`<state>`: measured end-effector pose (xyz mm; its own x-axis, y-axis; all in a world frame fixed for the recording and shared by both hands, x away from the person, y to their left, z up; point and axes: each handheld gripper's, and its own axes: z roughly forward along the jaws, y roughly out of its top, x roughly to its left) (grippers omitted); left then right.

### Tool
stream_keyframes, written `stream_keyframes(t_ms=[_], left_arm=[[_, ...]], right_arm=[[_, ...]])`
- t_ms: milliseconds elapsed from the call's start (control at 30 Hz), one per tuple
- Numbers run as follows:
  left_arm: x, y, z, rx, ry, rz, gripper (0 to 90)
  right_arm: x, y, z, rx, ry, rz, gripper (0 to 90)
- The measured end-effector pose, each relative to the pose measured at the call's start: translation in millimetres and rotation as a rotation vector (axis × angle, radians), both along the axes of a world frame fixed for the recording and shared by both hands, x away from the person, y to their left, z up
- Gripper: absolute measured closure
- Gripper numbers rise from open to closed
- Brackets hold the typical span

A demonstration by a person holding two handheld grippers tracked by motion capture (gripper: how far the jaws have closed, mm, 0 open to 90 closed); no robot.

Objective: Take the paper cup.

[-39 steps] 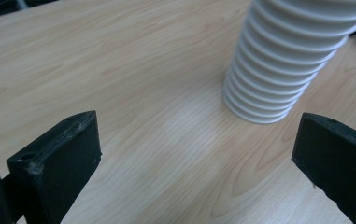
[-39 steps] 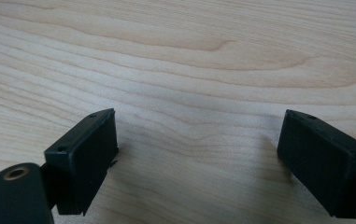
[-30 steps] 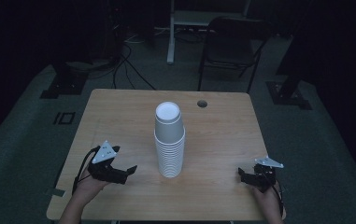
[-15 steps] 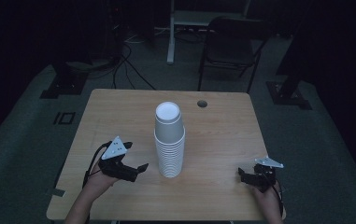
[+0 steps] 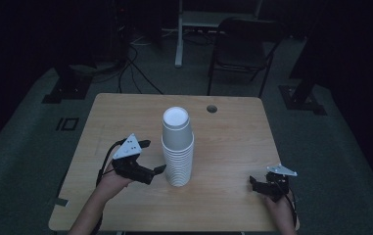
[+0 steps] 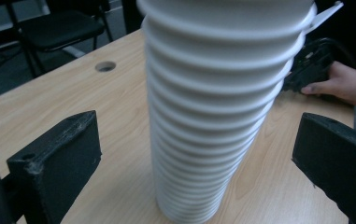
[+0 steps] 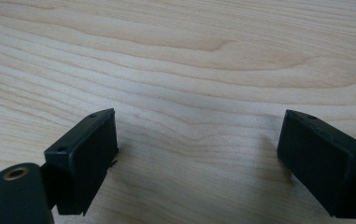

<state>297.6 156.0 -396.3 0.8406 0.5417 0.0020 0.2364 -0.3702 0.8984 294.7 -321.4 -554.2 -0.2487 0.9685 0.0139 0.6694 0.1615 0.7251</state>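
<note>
A tall stack of white cups (image 5: pixel 177 147) is seen standing upright on the wooden counter (image 5: pixel 233 142), near its middle. In the high view the left gripper (image 5: pixel 153 156) is held just beside the stack, with one of its fingers (image 5: pixel 159 169) close to the bottom cups. Whether that finger is touching the cups cannot be told from above.

More is shown in the left gripper view. There the stack (image 6: pixel 213 112) is seen between the two black fingers (image 6: pixel 56 158), which are spread wide. A gap of bare wood is left on each side, so nothing is gripped. The many cup rims are seen one over the other, and a little round hole (image 6: pixel 105 66) in the counter is seen past the left finger. The person's other hand (image 6: pixel 337 86) is seen far behind the stack, by the right finger.

In the high view the right gripper (image 5: pixel 258 184) is held low at the near right corner, well apart from the stack. Its fingers look small and dark there. In the right gripper view the fingers (image 7: pixel 84 154) are seen spread wide, with bare wood grain (image 7: pixel 189 84) between and ahead of them. Nothing is held.

A dark chair (image 5: pixel 243 39) is seen on the floor beyond the counter in the high view.
</note>
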Motion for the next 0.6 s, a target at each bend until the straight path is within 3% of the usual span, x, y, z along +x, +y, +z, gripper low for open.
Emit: stream_keyframes(t_ms=[100, 400, 467, 600], left_arm=[[1.4, -5.0, 4.4, -0.010, -0.014, -0.013, 1.5], [11.4, -16.3, 8.4, -0.034, -0.007, -0.041, 1.5], [13.3, -17.7, 10.8, -0.059, 0.001, -0.057, 1.5], [17.1, -21.8, 15.4, -0.059, -0.017, -0.058, 1.5]], right_arm=[[0.0, 0.0, 0.0, 0.000, 0.000, 0.000, 11.4], [0.0, 0.0, 0.0, 0.000, 0.000, 0.000, 11.4], [0.0, 0.0, 0.1, 0.000, 0.001, 0.000, 11.4], [0.0, 0.0, 0.1, 0.000, 0.001, 0.000, 11.4]])
